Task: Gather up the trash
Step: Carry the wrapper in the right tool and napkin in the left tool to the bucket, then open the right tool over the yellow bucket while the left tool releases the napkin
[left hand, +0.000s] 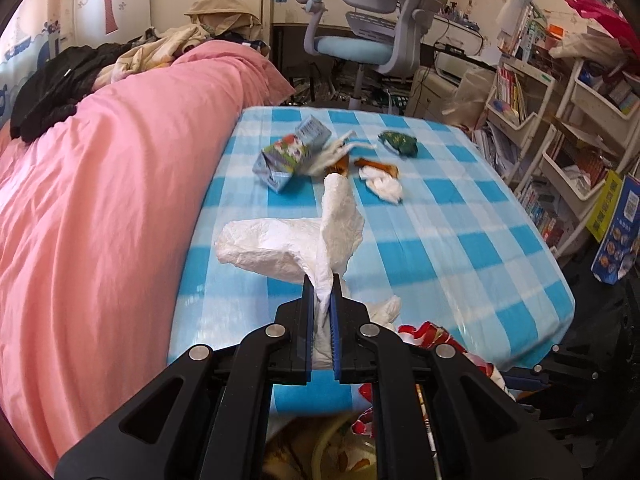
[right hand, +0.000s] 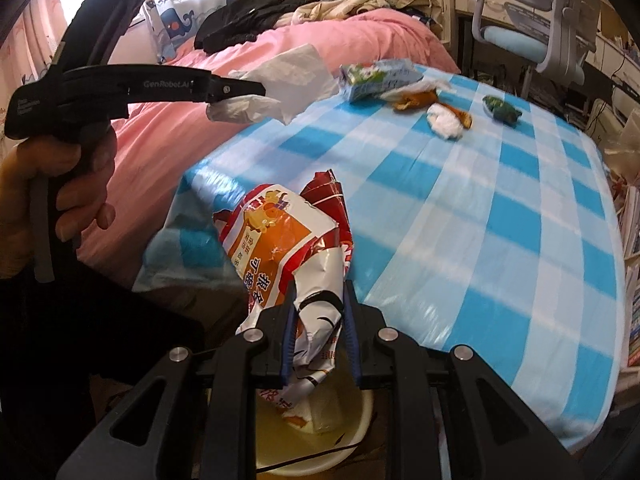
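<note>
A: What does the left gripper (left hand: 322,280) have? From the left wrist view its fingers (left hand: 307,320) look pressed together

B: They are clamped on a white tissue (left hand: 304,240); the crumpled paper fans out ahead of the tips, held up over the near part of the bench (left hand: 460,240) with its blue-and-white checked cloth; in the right wrist view the same left gripper (right hand: 256,94) shows side-on, a hand (right hand: 68,184) round its handle, the tissue (right hand: 292,76) hanging off its tip

A: And the right gripper (right hand: 320,292)?

B: Its fingers (right hand: 289,336) pinch a red, white and orange snack bag (right hand: 288,248); the bag stands crumpled at the near edge of the bench, its lower end hanging over a pale yellow basin (right hand: 352,436) below that edge (a corner of the bag (left hand: 424,334) peeps in beside the left gripper too)

A: What else lies on the bench?

B: All at its far end: a flattened blue drink carton (left hand: 292,152) nearest the pink bed (left hand: 100,200); just beside it a pale wrapper (left hand: 340,152) and a brown scrap (left hand: 378,166); touching that scrap, a white wad of tissue (left hand: 382,186); a little apart, a green crumpled wrapper (left hand: 400,142); beyond the bench stands a grey and blue desk chair (left hand: 380,36)
</note>
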`<state>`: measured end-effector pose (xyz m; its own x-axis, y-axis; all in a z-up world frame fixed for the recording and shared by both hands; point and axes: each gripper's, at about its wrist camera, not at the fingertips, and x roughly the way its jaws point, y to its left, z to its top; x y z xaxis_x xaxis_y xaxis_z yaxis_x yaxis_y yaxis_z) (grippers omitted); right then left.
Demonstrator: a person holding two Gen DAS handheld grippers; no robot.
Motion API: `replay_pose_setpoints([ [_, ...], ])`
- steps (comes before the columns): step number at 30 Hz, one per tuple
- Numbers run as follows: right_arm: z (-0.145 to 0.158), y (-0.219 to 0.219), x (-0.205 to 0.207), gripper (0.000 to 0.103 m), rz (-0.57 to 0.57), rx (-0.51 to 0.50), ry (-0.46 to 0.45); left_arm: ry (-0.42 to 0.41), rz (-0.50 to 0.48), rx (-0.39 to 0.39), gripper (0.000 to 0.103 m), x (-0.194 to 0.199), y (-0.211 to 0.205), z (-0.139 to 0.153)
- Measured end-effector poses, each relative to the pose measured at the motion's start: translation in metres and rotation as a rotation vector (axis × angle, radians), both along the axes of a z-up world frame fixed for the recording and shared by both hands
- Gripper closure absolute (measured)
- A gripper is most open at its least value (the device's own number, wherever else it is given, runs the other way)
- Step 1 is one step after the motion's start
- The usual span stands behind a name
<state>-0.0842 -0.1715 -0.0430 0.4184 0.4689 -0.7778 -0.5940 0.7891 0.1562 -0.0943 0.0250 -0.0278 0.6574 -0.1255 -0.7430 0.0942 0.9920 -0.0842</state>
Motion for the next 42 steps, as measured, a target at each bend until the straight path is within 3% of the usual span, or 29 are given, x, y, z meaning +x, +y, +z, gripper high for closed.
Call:
replay_pose_setpoints([
  [24,-0.036,0.019,-0.071,0.079,0.145,-0.200,0.069,0.102,-0.080,0.038,0.097,-0.075,-0.030,-0.033],
  [27,-0.044,0.021,-0.075,0.073,0.168,-0.236,0.097,0.126,-0.094,0.046,0.097,-0.081,-0.036,-0.039],
  [31,-0.049,0.023,-0.079,0.053,0.177,-0.289,0.087,0.169,-0.111,0.061,0.097,-0.089,-0.042,-0.050],
  [35,-0.050,0.019,-0.081,0.045,0.158,-0.309,0.082,0.211,-0.128,0.067,0.097,-0.098,-0.048,-0.060],
  [37,-0.051,0.019,-0.081,0.043,0.148,-0.329,0.079,0.232,-0.137,0.061,0.092,-0.101,-0.049,-0.063],
  [39,-0.052,0.019,-0.082,0.040,0.142,-0.341,0.076,0.252,-0.144,0.062,0.068,-0.104,-0.052,-0.066],
  [42,-0.052,0.017,-0.082,0.035,0.133,-0.348,0.071,0.238,-0.157,0.091,0.044,-0.110,-0.058,-0.064],
])
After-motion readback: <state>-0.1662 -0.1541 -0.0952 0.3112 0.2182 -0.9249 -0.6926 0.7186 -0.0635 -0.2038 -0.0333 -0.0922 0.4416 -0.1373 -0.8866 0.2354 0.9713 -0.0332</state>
